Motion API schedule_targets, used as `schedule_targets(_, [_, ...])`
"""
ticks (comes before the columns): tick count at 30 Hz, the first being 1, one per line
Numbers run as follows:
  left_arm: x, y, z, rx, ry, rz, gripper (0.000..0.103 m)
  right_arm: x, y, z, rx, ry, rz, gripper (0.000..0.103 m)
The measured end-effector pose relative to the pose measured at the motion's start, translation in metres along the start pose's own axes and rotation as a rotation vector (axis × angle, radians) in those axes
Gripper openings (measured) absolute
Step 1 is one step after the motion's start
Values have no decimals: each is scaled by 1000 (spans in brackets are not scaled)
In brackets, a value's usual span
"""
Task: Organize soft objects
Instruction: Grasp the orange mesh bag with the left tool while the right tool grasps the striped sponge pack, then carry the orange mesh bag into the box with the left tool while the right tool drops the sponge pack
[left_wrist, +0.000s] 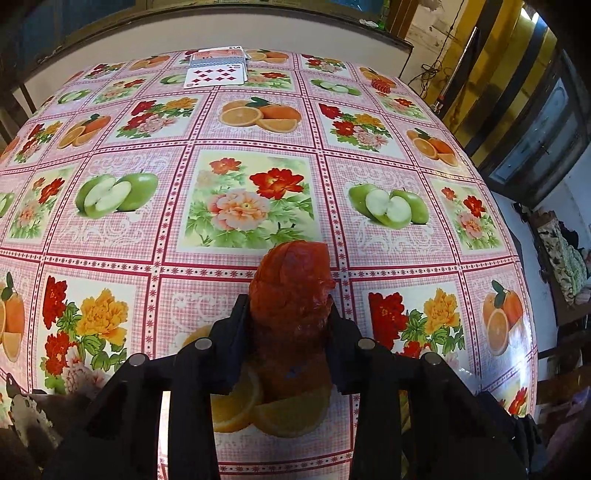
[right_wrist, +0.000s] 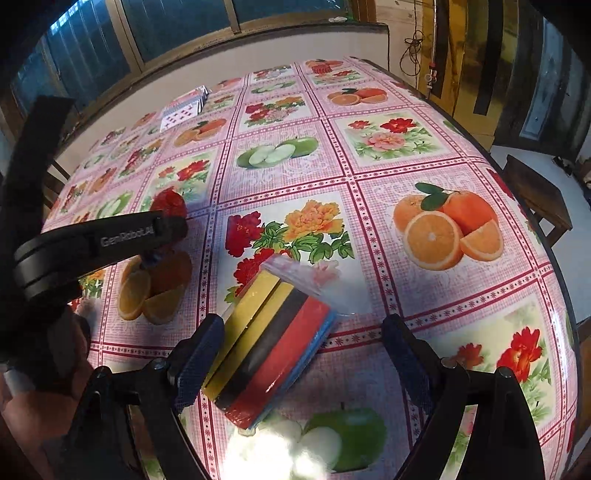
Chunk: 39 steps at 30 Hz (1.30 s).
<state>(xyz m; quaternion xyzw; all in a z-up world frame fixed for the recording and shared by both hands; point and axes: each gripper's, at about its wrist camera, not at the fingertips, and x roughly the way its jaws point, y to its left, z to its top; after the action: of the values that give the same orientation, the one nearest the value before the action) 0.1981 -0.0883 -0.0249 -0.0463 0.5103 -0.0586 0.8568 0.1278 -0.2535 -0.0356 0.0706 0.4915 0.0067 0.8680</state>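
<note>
While your left hand-held gripper (left_wrist: 290, 321) is clamped on the red scrunched soft piece (left_wrist: 291, 280) above the bench (left_wrist: 388, 147), note that the sponge pack (right_wrist: 273, 347) lies between the wide-open fingers of your right hand-held gripper (right_wrist: 303, 358), touching the left finger, its long axis running diagonally forward.

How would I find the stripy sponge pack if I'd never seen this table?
Start at the big table with the pink fruit-and-flower cloth, then come to its near edge, between the open fingers of the right hand-held gripper. There lies the sponge pack: the only thing with yellow, black, red and blue stripes, wrapped in clear plastic.
</note>
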Motion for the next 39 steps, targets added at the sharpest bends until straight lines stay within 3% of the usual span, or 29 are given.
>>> schedule_targets(4, [-4,10,-4,-9,-2,9,34,16,25,0,-116,35,-105,103])
schedule_targets(8, [-8,15,-8,-5,3,0,34,12,26,-7,-191,10,-78,96])
schedule_targets(11, [-9,16,-12,3,1,0,34,4,14,-10,-192,-3,-54,77])
schedule_targets(13, [-11,14,-15,15,-1,5,34,-3,6,-11,-193,-12,-48,48])
schedule_targets(21, [-17,1,-36,95,-16,28,34,-22,-19,-26,-119,-30,67,47])
schedule_targets(29, [-30,1,-65,151,-51,73,32,-46,-17,-58,-94,-71,115,47])
schedule_targets(39, [-75,18,-134,202,-134,105,32,-81,-6,-102,-95,-103,207,47])
